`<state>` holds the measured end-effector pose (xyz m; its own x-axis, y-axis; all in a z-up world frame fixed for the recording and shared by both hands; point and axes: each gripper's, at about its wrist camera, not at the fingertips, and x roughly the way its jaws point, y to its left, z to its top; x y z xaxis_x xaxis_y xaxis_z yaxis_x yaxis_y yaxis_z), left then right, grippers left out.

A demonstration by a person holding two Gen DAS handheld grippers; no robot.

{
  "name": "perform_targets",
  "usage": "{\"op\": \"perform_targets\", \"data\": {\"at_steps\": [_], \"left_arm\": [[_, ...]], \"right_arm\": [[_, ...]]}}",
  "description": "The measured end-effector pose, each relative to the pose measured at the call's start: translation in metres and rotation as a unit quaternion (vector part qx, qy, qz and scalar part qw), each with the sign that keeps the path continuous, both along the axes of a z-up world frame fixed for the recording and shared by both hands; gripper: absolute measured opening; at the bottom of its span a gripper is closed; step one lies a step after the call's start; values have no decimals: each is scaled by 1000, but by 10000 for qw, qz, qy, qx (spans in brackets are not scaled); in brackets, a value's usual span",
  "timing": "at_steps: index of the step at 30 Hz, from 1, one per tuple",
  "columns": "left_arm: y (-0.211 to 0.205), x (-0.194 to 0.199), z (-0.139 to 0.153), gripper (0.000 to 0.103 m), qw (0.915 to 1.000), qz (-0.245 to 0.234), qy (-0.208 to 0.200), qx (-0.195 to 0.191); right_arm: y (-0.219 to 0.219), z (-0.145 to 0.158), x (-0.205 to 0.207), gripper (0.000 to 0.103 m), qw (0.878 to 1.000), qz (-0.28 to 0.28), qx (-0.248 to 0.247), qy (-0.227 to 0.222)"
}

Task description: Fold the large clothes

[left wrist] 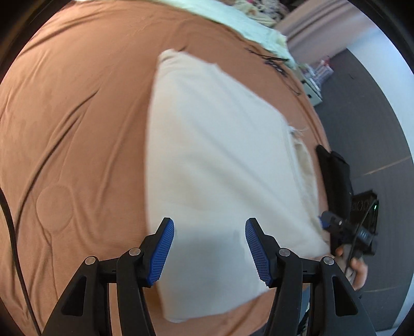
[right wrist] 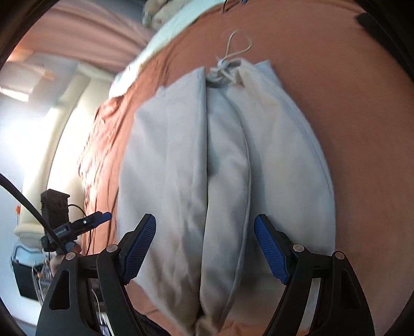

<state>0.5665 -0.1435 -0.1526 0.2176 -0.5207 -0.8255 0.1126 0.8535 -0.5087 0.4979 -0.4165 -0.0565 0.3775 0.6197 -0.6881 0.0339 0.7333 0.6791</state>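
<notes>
A cream garment (left wrist: 220,155) lies folded in a long block on the brown bedsheet (left wrist: 77,116). My left gripper (left wrist: 209,222) hovers over its near end, jaws open with nothing between the blue pads. In the right wrist view the same garment (right wrist: 227,155) shows lengthwise folds and a looped drawstring (right wrist: 238,44) at its far end. Over its near end my right gripper (right wrist: 205,217) stands wide open and empty. Each gripper shows in the other's view: the right gripper (left wrist: 324,223) held by a hand (left wrist: 358,268) at the bed's edge, the left gripper (right wrist: 102,216) beside the garment.
Pale bedding (left wrist: 233,18) is heaped at the bed's far end. A black object (left wrist: 333,168) lies at the bed's right edge, above grey floor (left wrist: 367,124). Small boxes (left wrist: 313,88) stand on the floor. A pink curtain (right wrist: 90,33) and a dark bin (right wrist: 23,274) are off the bed.
</notes>
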Motion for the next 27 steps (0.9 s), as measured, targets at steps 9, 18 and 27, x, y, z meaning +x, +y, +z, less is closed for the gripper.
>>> {"op": "perform_targets", "data": {"at_steps": [9,18,27], "left_arm": [[17,-4,-43,59,9991,53,384,-145],[3,-3,-42,49,9994,-130,328,-70],[-14,-1,-20,46,9994,-345,61,-71]], "right_arm": [[3,-5,91,66,9974,590,-115,390],[39,22,80,6,9920,712,-1031,-159],[55,54,46,3,9679,515,-2324,-810]]}}
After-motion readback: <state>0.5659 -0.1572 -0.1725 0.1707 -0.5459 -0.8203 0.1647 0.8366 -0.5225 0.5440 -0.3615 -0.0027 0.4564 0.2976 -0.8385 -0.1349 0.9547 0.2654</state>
